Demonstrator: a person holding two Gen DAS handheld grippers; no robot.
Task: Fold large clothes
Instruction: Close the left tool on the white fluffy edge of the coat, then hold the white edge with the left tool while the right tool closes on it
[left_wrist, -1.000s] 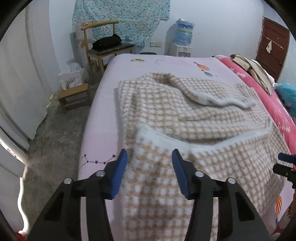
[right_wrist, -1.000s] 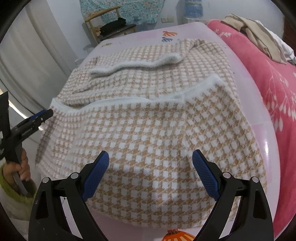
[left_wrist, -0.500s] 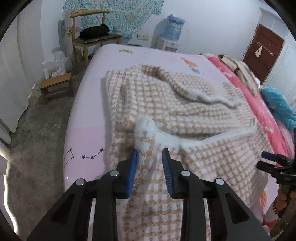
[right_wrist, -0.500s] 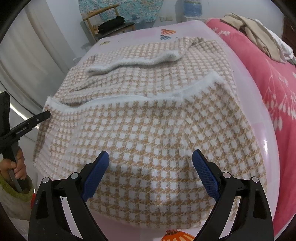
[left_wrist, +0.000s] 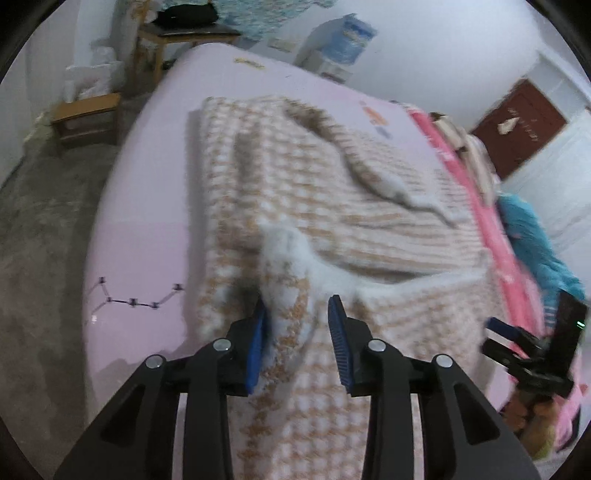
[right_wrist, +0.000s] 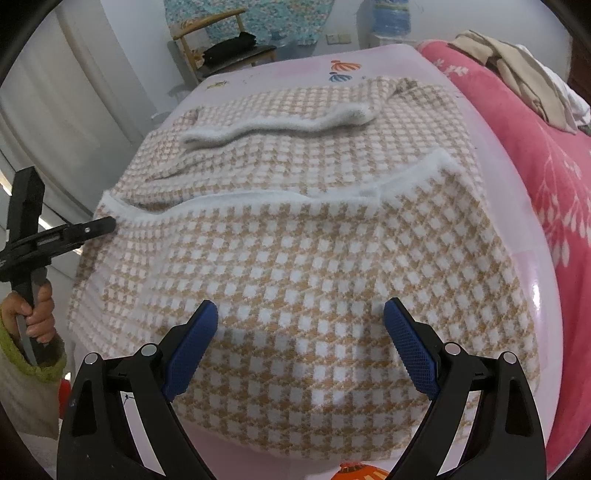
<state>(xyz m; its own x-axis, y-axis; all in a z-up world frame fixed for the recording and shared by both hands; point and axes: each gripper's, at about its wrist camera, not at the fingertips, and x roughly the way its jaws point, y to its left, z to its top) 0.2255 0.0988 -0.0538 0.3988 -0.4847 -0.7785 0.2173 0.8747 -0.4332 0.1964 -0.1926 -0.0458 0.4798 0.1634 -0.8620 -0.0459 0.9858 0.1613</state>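
A large beige-and-white checked fleece garment (right_wrist: 314, 240) lies spread on the bed, its near part folded over with a white hem (right_wrist: 258, 199) across the middle. My left gripper (left_wrist: 297, 332) is at the fold's left corner (left_wrist: 284, 251), which stands bunched between the blue pads. Its jaws are opening: the left pad touches the cloth and a gap shows at the right pad. The same gripper (right_wrist: 103, 223) appears in the right wrist view, held by a hand. My right gripper (right_wrist: 301, 332) hovers open over the garment's near edge, with nothing between its fingers.
The lilac bed sheet (left_wrist: 140, 236) borders the garment, with a pink quilt (right_wrist: 535, 155) and a pile of clothes (right_wrist: 517, 70) on the right. A wooden chair (right_wrist: 221, 48), a low stool (left_wrist: 85, 114), a water dispenser (left_wrist: 343, 40) and a brown door (left_wrist: 517, 136) stand beyond.
My left gripper went down onto the folded corner, narrowed around it and bunched it up, then widened slightly while tilting. The right gripper has stayed where it was.
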